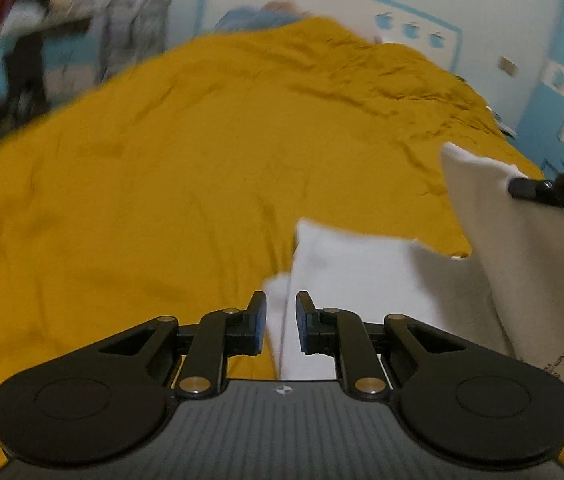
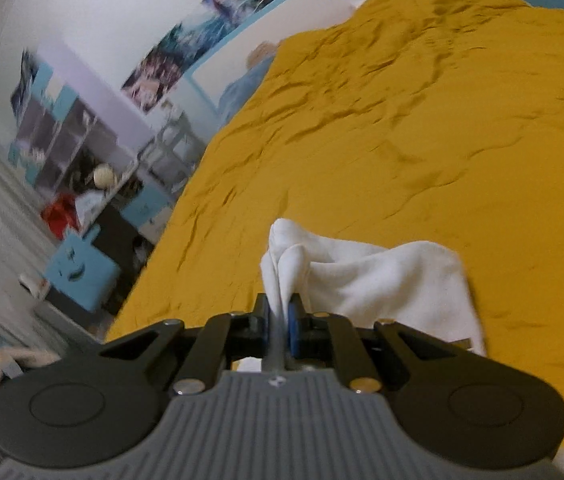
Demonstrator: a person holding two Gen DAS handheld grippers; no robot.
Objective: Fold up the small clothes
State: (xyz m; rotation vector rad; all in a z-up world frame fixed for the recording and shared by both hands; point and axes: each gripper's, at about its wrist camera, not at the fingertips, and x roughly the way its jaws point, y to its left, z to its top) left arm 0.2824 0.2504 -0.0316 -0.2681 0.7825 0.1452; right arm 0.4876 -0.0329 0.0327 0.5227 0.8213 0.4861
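A small white garment (image 1: pixel 362 276) hangs stretched between both grippers above the mustard-yellow bedspread (image 1: pixel 161 160). In the left wrist view my left gripper (image 1: pixel 281 320) has its blue pads narrowly apart, and a thick fold of the garment's edge fills the gap. At the right edge of that view my right gripper (image 1: pixel 518 187) pinches another corner, higher up. The right wrist view shows the right gripper (image 2: pixel 278 320) shut on a bunched fold of the white garment (image 2: pixel 382 276), the rest draping to the right over the bedspread (image 2: pixel 402 140).
The bed's left edge (image 2: pixel 149 264) drops to a floor with a blue box (image 2: pixel 81 272), shelves (image 2: pixel 65 136) and clutter. A blue pillow (image 2: pixel 241 88) lies at the head of the bed by the white wall. Both views are motion-blurred.
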